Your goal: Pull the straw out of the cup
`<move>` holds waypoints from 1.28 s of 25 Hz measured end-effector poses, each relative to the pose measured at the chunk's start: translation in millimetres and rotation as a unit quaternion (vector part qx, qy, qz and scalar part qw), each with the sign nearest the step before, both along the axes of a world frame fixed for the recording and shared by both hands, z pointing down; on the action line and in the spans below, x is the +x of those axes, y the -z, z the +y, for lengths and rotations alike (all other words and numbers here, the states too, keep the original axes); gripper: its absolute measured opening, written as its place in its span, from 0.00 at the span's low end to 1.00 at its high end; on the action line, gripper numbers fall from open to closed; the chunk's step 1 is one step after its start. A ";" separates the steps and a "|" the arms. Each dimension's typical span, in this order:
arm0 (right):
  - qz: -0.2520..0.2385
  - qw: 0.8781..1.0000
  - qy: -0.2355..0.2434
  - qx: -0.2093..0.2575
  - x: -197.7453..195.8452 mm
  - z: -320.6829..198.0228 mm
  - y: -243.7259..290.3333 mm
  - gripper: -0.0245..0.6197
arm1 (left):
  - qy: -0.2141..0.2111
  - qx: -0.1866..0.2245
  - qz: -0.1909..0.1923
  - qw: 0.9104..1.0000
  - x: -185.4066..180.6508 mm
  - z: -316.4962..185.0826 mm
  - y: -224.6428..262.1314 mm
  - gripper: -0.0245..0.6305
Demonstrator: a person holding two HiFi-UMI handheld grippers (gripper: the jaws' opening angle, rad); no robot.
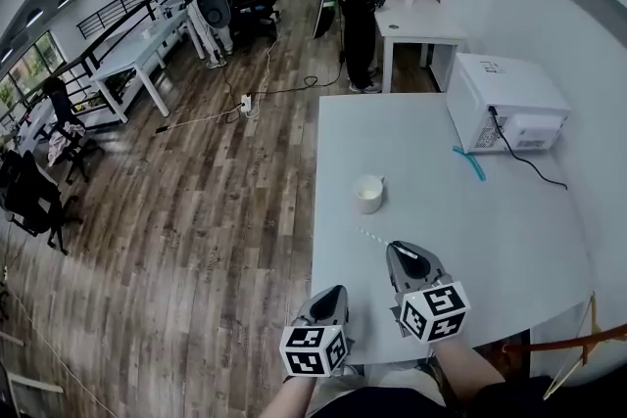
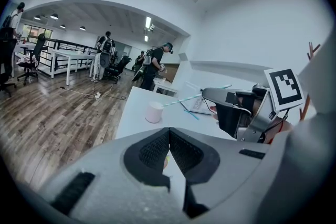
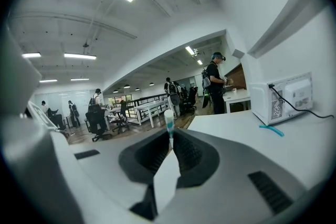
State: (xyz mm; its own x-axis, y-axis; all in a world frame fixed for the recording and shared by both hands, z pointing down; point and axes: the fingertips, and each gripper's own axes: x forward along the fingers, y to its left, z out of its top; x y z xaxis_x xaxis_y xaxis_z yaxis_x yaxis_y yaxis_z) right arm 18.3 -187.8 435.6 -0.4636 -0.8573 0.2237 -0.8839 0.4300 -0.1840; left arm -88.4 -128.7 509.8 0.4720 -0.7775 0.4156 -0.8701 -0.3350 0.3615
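At the bottom centre we hold the left tool point(image 1: 336, 293) pressed together, empty. Just right of it, our right tool point(image 1: 394, 250) pinches the straw point(image 1: 372, 237), which is clear of the cup point(image 1: 368, 194) standing farther up the surface point(image 1: 509, 230).

Cup point(image 1: 369, 194): small, pale, plain, no handle seen. Stands upright with its mouth open, on the white table point(image 1: 470, 230), toward the left edge. Looks faintly pink in the left gripper view point(image 2: 154, 112).

Straw point(image 1: 372, 237): thin, white with teal stripes. Fully out of the cup and off the table surface. One end is pinched between the closed jaws of the right gripper point(image 1: 397, 247); the free end points back toward the cup, near it but apart. It lies close to level point(image 2: 181, 100). In the right gripper view it sticks straight out past the jaw tips point(image 3: 169, 123).
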 end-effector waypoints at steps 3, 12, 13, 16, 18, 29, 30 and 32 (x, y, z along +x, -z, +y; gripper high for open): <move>-0.007 1.000 0.001 0.004 -1.7 14.0 6.8 0.10 | 0.001 0.005 0.003 1.000 -1.8 9.0 5.6 0.06; -0.024 1.000 0.007 0.018 -3.4 56.6 20.7 0.10 | -0.006 0.022 0.000 1.000 -4.8 38.2 17.8 0.06; -0.026 0.999 0.007 0.021 -3.1 59.8 23.5 0.10 | -0.004 0.022 0.001 1.000 -6.4 40.7 19.0 0.06; -0.033 0.999 0.006 0.028 -2.5 69.0 30.6 0.10 | -0.001 0.024 0.003 1.000 -11.1 47.5 21.5 0.06; -0.035 0.999 0.006 0.031 -2.6 75.3 32.6 0.10 | 0.000 0.026 0.004 1.000 -14.1 51.8 22.0 0.06; -0.038 0.998 0.018 0.041 -10.8 92.2 43.1 0.10 | -0.003 0.038 0.008 0.999 -16.5 60.4 30.7 0.06; -0.039 0.998 0.018 0.042 -11.1 92.7 44.1 0.10 | -0.003 0.040 0.009 0.999 -16.5 61.0 32.0 0.06; -0.040 0.998 0.019 0.043 -12.1 94.2 45.7 0.10 | -0.004 0.041 0.010 0.999 -16.7 62.3 34.2 0.06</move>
State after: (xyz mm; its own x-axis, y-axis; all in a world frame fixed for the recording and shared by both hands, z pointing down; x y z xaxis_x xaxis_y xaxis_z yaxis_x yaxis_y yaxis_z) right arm 6.2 -93.6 389.9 -0.5093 -0.8535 0.1104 -0.8507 0.4798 -0.2150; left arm -105.1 -66.4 475.6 0.4852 -0.8050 0.3415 -0.8606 -0.3705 0.3494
